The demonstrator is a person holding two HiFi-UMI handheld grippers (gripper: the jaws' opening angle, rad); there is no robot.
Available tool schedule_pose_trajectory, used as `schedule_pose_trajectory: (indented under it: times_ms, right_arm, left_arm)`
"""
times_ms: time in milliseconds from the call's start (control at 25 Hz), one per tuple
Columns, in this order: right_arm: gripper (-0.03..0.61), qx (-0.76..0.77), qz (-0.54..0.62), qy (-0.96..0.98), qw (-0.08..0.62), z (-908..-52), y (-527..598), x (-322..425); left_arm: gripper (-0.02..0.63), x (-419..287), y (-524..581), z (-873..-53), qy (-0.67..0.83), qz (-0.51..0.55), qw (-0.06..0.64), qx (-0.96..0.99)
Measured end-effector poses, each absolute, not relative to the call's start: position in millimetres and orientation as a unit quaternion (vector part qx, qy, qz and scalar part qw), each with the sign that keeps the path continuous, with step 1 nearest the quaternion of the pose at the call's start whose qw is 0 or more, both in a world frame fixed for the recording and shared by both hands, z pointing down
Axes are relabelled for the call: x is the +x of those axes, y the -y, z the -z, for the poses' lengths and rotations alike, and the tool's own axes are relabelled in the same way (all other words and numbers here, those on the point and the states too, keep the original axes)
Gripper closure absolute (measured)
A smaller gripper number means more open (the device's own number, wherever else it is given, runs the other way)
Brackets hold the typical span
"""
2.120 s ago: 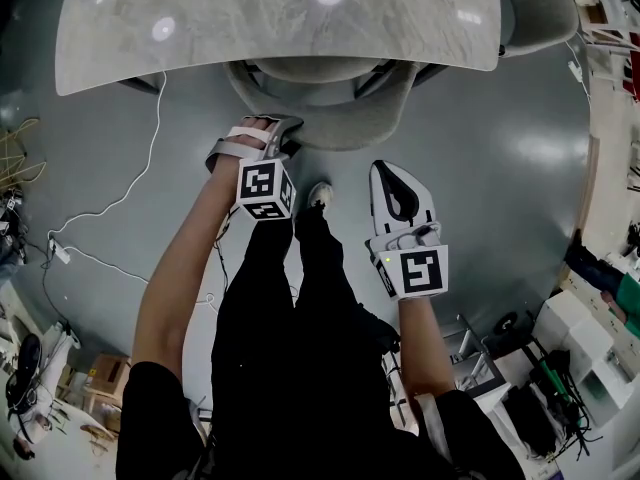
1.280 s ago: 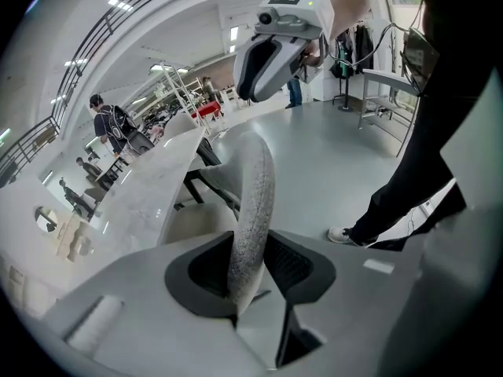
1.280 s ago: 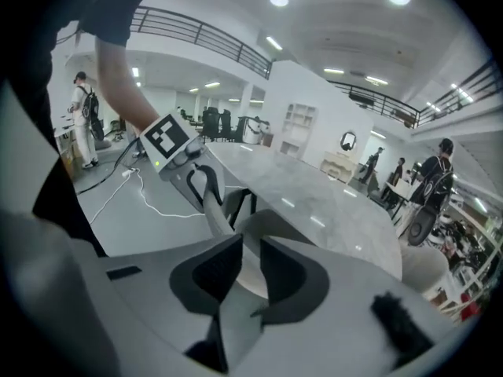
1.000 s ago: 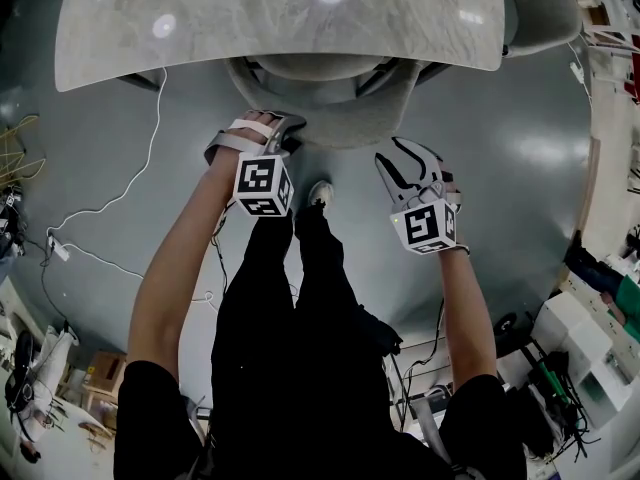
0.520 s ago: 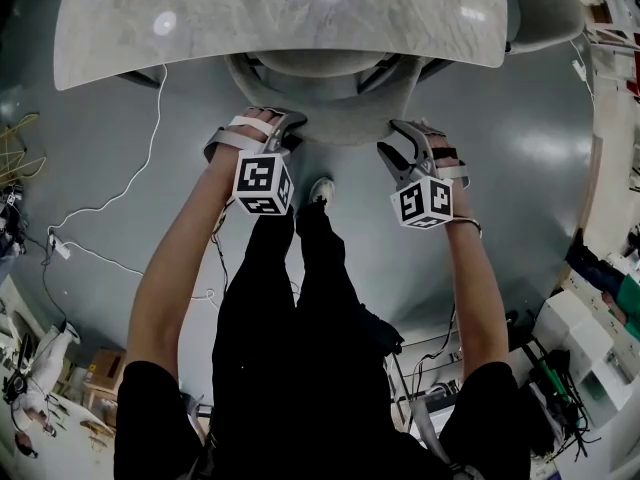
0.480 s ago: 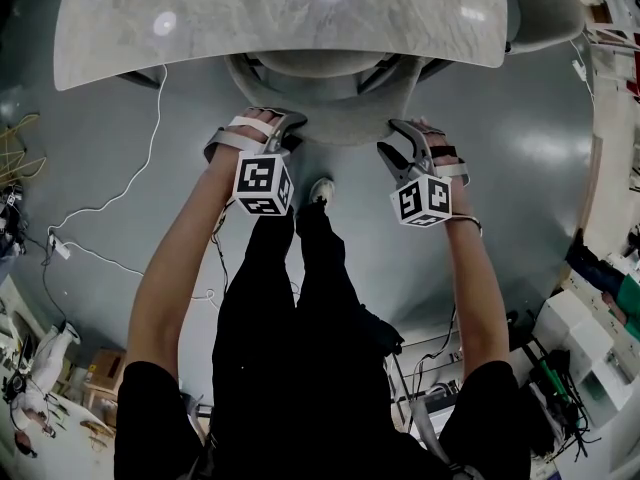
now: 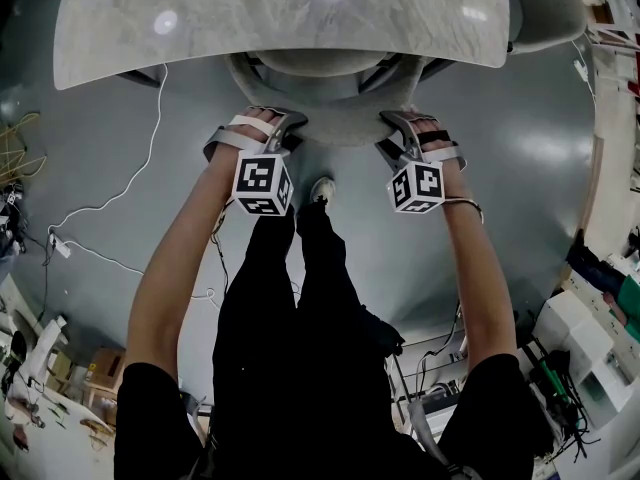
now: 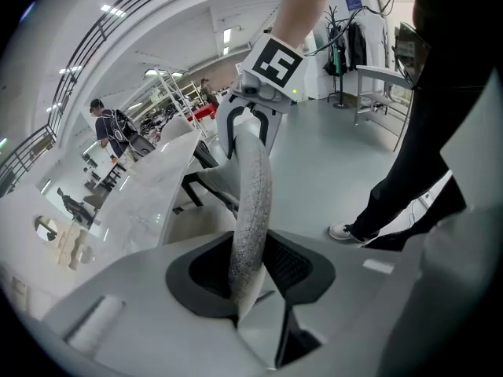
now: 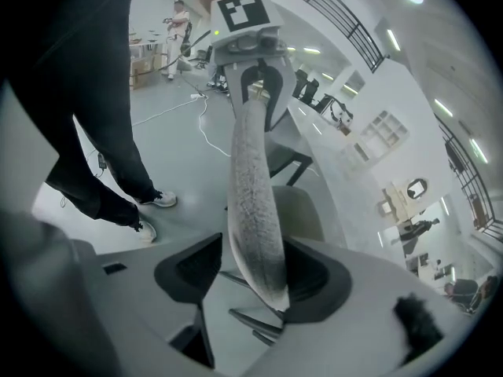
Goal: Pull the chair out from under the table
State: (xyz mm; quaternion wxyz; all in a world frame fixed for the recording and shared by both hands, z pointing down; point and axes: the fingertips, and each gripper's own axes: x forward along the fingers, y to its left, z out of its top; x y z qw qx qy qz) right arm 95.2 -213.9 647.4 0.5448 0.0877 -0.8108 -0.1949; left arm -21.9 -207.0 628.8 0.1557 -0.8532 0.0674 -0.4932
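Left gripper (image 8: 250, 272) pinches the chair backrest (image 8: 253, 187) rim, ready to tug; right gripper (image 9: 253, 280) just spread its jaws wide, straddling that rim, not squeezing yet.

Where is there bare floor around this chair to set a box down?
Bare grey floor lies right of the chair, up to the cluttered shelving. Left of it, a white cable crosses the floor. Directly behind the chair stand the person's legs.
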Motion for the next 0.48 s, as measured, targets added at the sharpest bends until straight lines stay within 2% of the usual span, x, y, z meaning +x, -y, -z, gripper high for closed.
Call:
schedule_pose_trajectory:
  times_ms: [480]
  right_arm:
    - [0.341,0.067,0.21,0.795,0.566,-671,221,89]
  left_arm:
    - [0.494,-20,206,-630,-0.066,0.489,0.156,-0.856]
